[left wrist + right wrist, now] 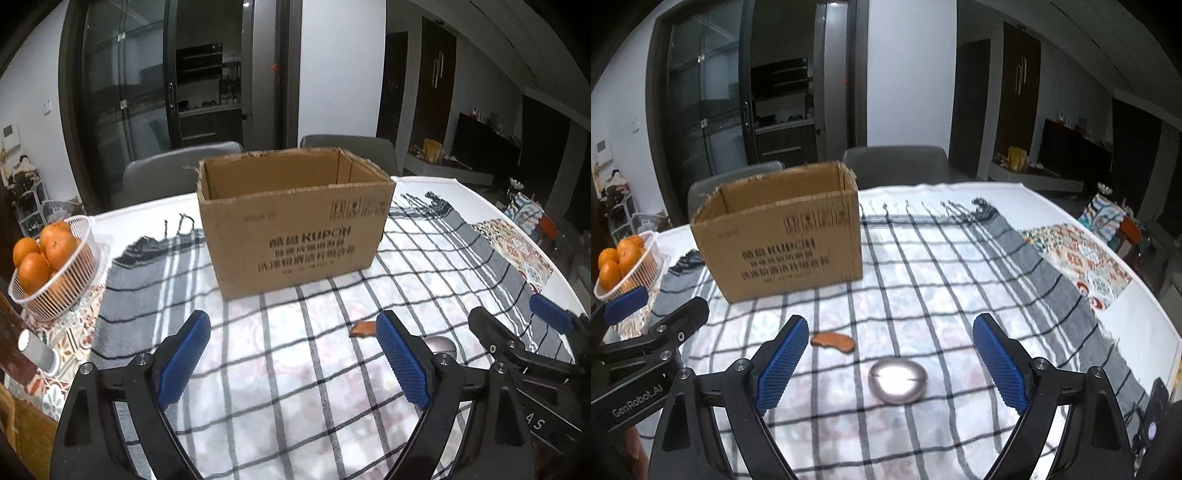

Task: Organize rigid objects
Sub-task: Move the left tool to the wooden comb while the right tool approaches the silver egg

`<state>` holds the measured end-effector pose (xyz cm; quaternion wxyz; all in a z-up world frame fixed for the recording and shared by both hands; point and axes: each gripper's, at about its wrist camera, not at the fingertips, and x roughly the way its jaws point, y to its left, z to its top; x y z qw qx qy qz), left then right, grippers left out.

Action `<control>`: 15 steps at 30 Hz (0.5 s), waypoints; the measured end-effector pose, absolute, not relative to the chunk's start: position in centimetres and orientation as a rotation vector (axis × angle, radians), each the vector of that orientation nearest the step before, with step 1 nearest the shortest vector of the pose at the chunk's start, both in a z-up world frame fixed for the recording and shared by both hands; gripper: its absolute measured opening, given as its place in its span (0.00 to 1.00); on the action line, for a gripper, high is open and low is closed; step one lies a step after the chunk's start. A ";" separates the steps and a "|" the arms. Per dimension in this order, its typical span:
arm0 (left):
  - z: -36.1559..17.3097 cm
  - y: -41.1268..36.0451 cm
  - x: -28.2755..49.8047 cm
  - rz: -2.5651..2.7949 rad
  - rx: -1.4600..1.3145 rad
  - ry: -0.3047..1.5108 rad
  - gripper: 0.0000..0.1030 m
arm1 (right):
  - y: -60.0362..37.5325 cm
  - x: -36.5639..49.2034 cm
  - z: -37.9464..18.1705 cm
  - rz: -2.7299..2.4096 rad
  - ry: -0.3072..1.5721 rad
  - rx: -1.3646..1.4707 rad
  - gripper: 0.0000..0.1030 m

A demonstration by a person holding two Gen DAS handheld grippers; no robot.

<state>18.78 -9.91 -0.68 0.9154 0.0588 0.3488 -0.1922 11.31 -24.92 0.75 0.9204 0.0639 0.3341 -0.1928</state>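
An open cardboard box (295,221) stands on the checked cloth, also in the right wrist view (783,236). A shiny metal oval object (897,381) lies on the cloth between my right gripper's fingers, a little ahead of them; it is partly hidden in the left wrist view (439,345). A small brown flat piece (833,341) lies left of it, also in the left wrist view (364,329). My left gripper (293,363) is open and empty over the cloth. My right gripper (890,365) is open and empty.
A white basket of oranges (51,266) stands at the table's left edge. A white cylinder (37,350) lies near it. Grey chairs (177,173) stand behind the table. A patterned mat (1078,262) lies at the right.
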 end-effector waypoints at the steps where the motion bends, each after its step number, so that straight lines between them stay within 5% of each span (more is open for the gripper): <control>1: -1.0 -10.0 18.8 -0.397 0.122 0.722 0.89 | -25.1 11.3 0.3 -0.396 0.693 0.141 0.89; 15: -5.6 -13.2 20.8 -0.463 0.193 0.819 0.89 | -26.9 12.2 -6.5 -0.382 0.815 0.260 0.89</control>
